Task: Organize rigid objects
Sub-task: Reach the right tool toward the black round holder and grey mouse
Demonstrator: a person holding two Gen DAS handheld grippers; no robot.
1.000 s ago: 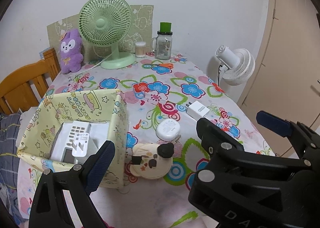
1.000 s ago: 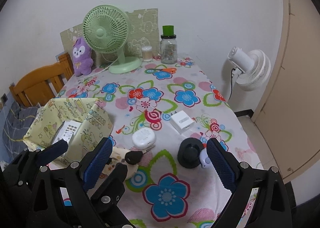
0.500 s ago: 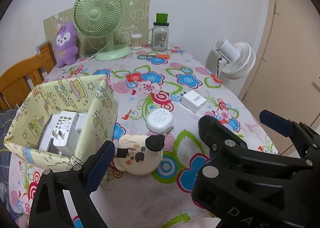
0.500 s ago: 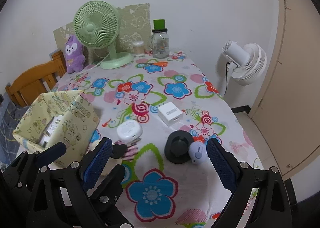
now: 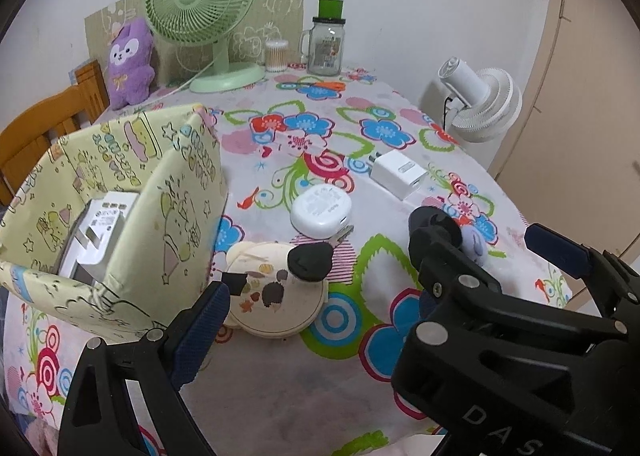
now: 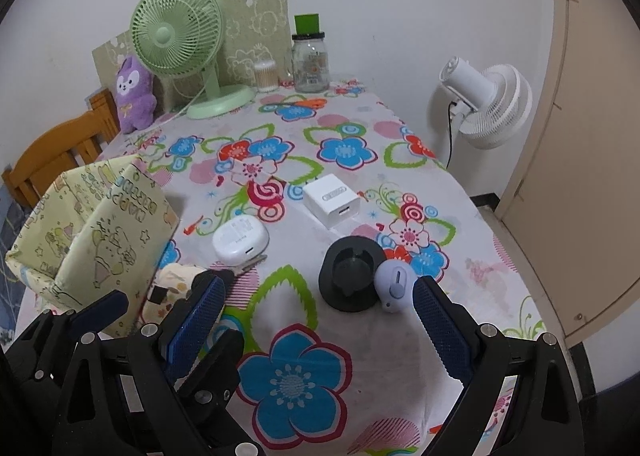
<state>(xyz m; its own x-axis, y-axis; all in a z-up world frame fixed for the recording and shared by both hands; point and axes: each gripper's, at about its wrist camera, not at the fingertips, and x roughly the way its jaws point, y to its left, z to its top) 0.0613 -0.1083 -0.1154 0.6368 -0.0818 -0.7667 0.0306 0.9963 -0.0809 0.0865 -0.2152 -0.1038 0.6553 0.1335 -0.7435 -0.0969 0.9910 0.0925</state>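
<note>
Yellow fabric bin (image 5: 120, 191) holding one white device (image 5: 100, 232); sorting barely begun.
Beside the bin on the floral cloth lie my remaining pieces: cream disc (image 5: 276, 296), white case (image 6: 240, 238), charger (image 6: 331, 205), black holder (image 6: 352, 276). My left claw (image 5: 372, 296) and right claw (image 6: 320, 312) hover spread, empty.

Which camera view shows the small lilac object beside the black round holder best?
The right wrist view shows it best: the lilac object is whole there, touching the black holder, with the slot on top visible. In the left wrist view, the lilac object is half hidden behind the right gripper.
</note>
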